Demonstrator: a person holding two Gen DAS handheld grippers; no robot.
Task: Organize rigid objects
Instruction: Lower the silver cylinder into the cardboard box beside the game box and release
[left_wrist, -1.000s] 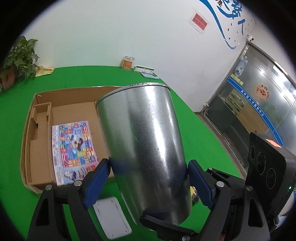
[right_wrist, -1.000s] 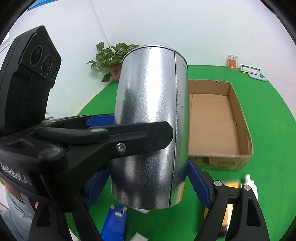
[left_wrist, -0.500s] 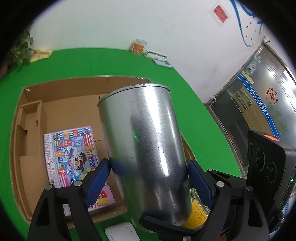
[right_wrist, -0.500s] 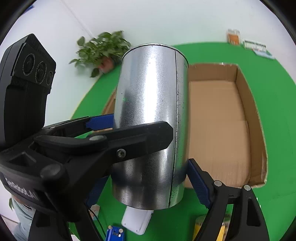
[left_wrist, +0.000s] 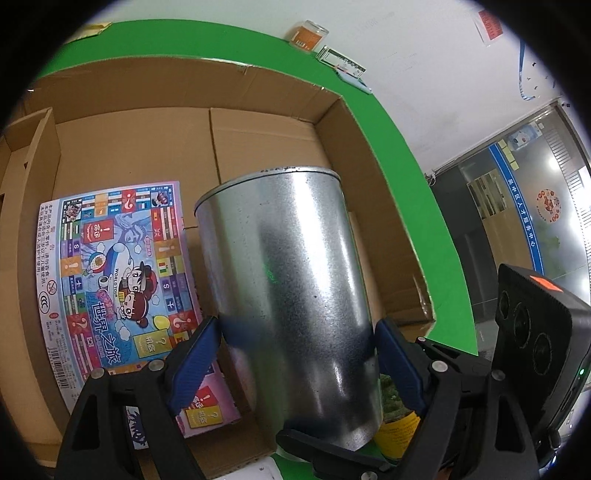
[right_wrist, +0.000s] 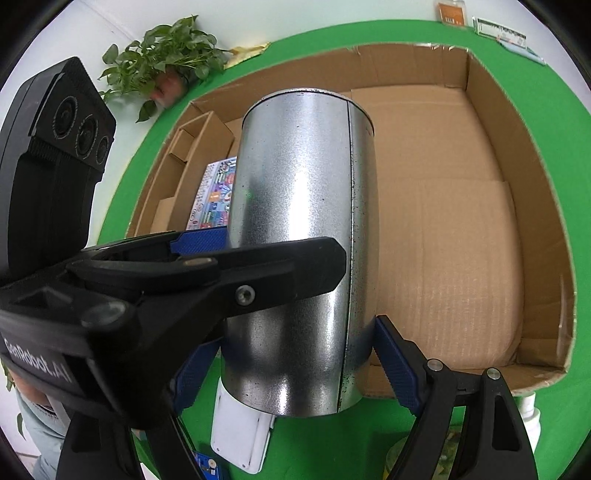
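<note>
Left wrist view shows both the left gripper (left_wrist: 295, 347) and right gripper (right_wrist: 295, 354) clamped on the shiny galvanised metal cylinder can (left_wrist: 291, 295) at frame centre, over the open cardboard box (left_wrist: 332, 110), so lowering it onto bare floor beside the colourful board-game sheet (left_wrist: 110, 266) seems next.

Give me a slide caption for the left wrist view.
Left hand-held gripper clamps a shiny galvanized metal cylinder above an open cardboard box holding a colourful board-game sheet.
</note>
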